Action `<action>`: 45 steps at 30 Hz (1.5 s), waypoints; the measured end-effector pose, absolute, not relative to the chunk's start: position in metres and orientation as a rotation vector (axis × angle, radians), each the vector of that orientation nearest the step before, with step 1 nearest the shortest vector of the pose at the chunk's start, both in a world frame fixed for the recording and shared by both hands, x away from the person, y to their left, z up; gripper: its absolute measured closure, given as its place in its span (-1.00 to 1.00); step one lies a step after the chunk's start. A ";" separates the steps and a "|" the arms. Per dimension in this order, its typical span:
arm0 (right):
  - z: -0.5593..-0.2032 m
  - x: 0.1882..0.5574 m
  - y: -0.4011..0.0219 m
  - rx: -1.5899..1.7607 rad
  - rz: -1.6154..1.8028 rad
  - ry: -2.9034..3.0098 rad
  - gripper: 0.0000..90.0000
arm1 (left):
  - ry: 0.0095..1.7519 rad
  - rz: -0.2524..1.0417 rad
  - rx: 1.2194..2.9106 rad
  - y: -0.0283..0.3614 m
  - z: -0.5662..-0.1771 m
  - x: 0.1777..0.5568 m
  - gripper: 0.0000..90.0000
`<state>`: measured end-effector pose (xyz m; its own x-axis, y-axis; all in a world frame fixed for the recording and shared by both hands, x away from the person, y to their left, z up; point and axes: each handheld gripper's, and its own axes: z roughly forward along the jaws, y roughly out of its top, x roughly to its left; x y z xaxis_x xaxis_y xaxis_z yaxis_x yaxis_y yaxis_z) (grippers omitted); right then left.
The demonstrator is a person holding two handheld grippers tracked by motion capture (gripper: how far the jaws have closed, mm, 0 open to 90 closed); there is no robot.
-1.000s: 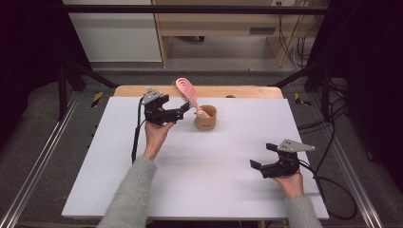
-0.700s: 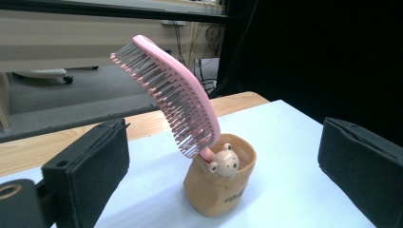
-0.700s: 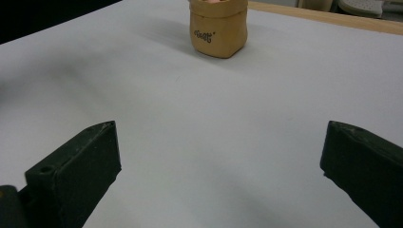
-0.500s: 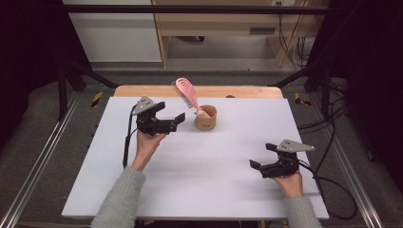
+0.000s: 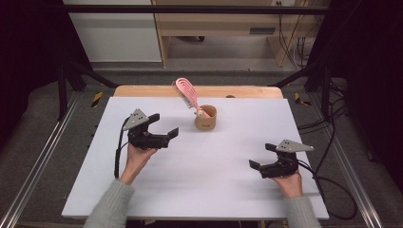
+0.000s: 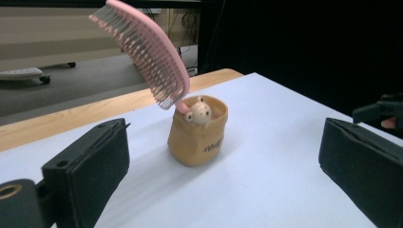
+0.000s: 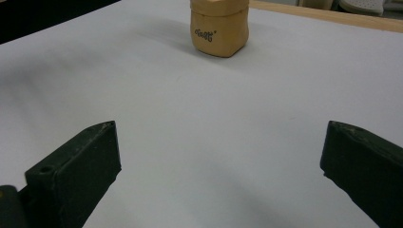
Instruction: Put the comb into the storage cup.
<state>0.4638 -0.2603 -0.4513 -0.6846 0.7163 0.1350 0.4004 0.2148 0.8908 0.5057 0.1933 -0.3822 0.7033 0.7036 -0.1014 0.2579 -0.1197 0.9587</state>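
Note:
A small tan pouch-like cup (image 5: 206, 118) (image 6: 197, 137) (image 7: 219, 27) stands upright near the far middle of the white table (image 5: 199, 180). A pink hairbrush (image 5: 187, 92) (image 6: 142, 50) leans out of it, handle down, head tilted up and to the left. My left gripper (image 5: 164, 124) (image 6: 223, 175) hovers to the left of the cup, open and empty, pointing toward it. At the near right, my right gripper (image 5: 261, 156) (image 7: 221, 175) stays low over the table, open and empty, aimed at the cup from a distance.
A wooden strip (image 5: 142, 91) runs along the table's far edge. Black frame rails (image 5: 43, 156) flank both sides, and cables (image 5: 328, 180) trail off the right edge. Wide bare white surface lies between the two grippers.
The left gripper has drawn back from the cup, toward the left and nearer the person. The brush stays in the cup. The right gripper has not moved.

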 end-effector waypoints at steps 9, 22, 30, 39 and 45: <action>-0.453 0.465 -0.259 1.054 1.451 2.195 -1.00 | 0.794 0.447 1.718 0.212 -0.397 0.492 -0.94; -0.455 0.465 -0.257 1.058 1.438 2.211 -1.00 | 0.833 0.458 1.768 0.236 -0.424 0.481 -0.93; -0.455 0.465 -0.258 1.053 1.450 2.209 -1.00 | 0.878 0.456 1.773 0.249 -0.434 0.476 -0.93; -0.456 0.465 -0.258 1.049 1.451 2.214 -1.00 | 0.898 0.480 1.776 0.268 -0.445 0.465 -0.93; -0.457 0.464 -0.257 1.049 1.453 2.217 -1.00 | 0.911 0.476 1.781 0.278 -0.451 0.461 -0.93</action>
